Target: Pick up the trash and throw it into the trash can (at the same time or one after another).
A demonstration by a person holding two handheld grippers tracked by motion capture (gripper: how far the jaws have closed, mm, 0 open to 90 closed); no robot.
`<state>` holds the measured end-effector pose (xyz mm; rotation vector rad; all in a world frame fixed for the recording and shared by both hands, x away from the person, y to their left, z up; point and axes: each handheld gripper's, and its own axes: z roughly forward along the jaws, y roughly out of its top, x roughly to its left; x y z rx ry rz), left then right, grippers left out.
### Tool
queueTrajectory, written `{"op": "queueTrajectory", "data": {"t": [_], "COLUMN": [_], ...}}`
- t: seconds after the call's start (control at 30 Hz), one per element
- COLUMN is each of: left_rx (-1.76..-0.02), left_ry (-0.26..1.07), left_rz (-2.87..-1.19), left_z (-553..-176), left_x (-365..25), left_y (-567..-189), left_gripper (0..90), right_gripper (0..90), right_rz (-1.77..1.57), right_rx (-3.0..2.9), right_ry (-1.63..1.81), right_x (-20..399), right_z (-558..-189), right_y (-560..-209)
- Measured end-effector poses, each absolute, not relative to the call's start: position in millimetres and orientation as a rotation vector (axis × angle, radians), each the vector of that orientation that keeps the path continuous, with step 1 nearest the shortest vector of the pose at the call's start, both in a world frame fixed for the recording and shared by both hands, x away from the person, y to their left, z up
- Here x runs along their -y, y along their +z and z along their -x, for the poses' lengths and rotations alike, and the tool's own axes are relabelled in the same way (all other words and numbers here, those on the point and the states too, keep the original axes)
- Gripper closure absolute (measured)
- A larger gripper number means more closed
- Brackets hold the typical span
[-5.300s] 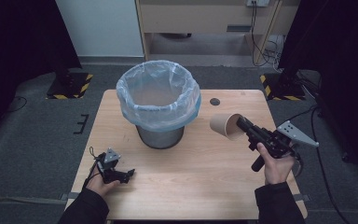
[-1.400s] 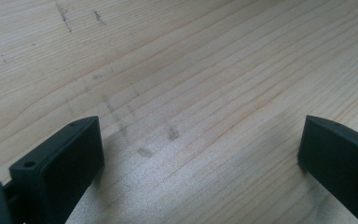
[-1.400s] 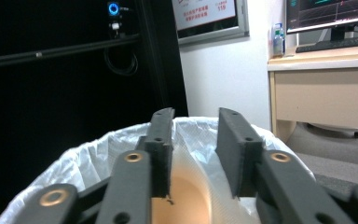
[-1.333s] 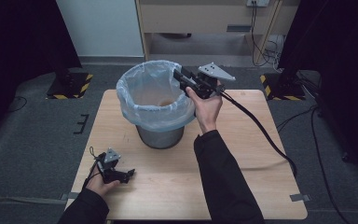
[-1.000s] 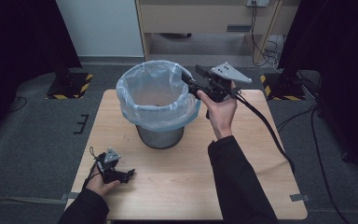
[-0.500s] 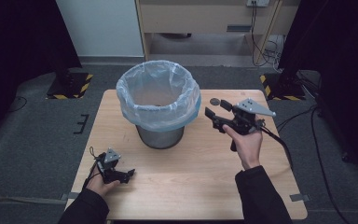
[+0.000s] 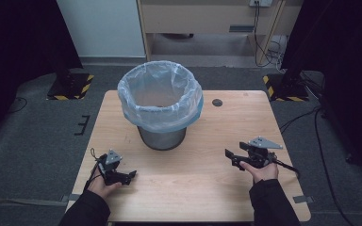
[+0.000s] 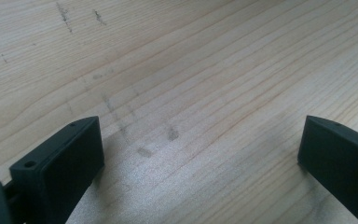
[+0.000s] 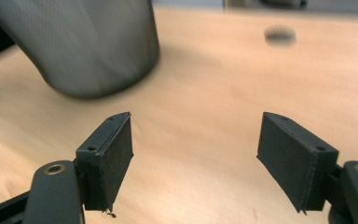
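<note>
The bin (image 7: 160, 109) stands in the upper middle of the high view, on the bench (image 7: 193, 188), its plastic liner folded over the rim to hold the bag open. The right gripper (image 7: 232, 157), lower right, is low over bare wood, its jaws having just been opening, with nothing between them. The left gripper (image 7: 128, 175), lower left, rests parked on the bench, jaws released and empty.

Looks like a lab or test room. Lone wooden table (image 7: 184, 188) on grey carpet (image 7: 37, 127), boxed in by dark curtains (image 7: 23, 37). Hazard-striped stand bases (image 7: 68, 87) and loose cables (image 7: 268, 44) along the back wall.
</note>
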<state>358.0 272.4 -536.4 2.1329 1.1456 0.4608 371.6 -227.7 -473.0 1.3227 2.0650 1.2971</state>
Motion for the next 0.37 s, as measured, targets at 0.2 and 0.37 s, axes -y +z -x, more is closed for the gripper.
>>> {"op": "queueTrajectory", "data": {"t": [0.2,0.37], "left_rx": [-1.146,-1.146], "left_ry": [0.46,0.459], "left_rz": [-2.132,-2.132], "left_z": [-358,-358], "left_x": [-272,-273], "left_y": [-536,-536], "left_gripper": [0.0,0.0], "right_gripper": [23.0,19.5], "right_rz": [-1.433,-1.453], "right_rx": [-2.175,-2.189], "right_ry": [1.068,0.963], "right_x": [251,267], "right_z": [-371,-371], "right_y": [-507,-514]}}
